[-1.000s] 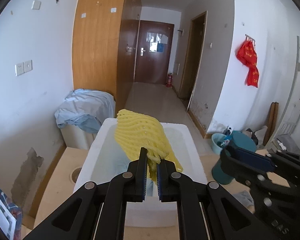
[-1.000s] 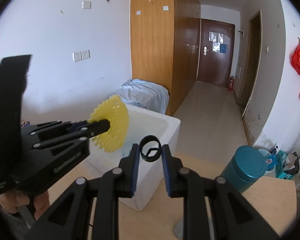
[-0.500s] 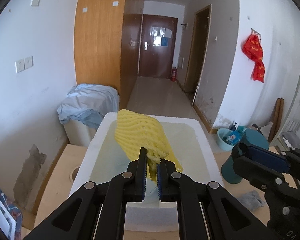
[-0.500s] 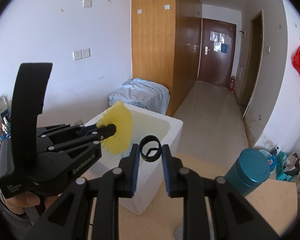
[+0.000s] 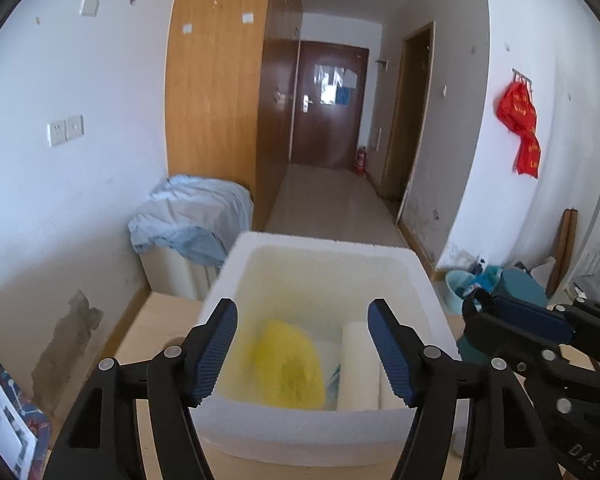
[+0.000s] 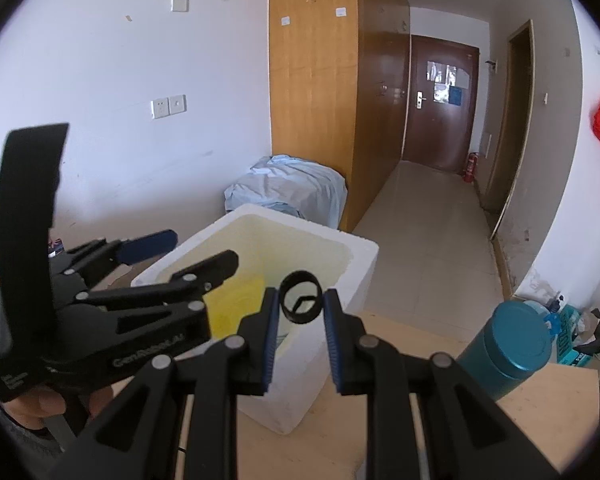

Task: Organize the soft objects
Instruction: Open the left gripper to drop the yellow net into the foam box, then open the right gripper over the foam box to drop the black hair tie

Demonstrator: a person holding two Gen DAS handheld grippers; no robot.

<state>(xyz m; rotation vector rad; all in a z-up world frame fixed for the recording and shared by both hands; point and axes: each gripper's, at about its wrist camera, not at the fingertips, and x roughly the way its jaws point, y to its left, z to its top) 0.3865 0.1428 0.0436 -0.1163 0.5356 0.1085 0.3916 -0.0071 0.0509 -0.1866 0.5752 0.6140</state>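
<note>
Foam net (image 5: 288, 364), yellow, blurred, lies inside the white foam box (image 5: 324, 246) beside a white roll (image 5: 360, 364); I count that piece as stowed. My left gripper (image 5: 302, 346) is opening above it, nothing between its jaws. My right gripper (image 6: 301, 330) pinches a black ring (image 6: 301, 297), which I judge goes next.

Yellow foam net (image 5: 286, 364) in white foam box (image 5: 324, 248); black ring (image 6: 301, 297); teal bottle (image 6: 510, 350); red cloth (image 5: 520, 128)
</note>
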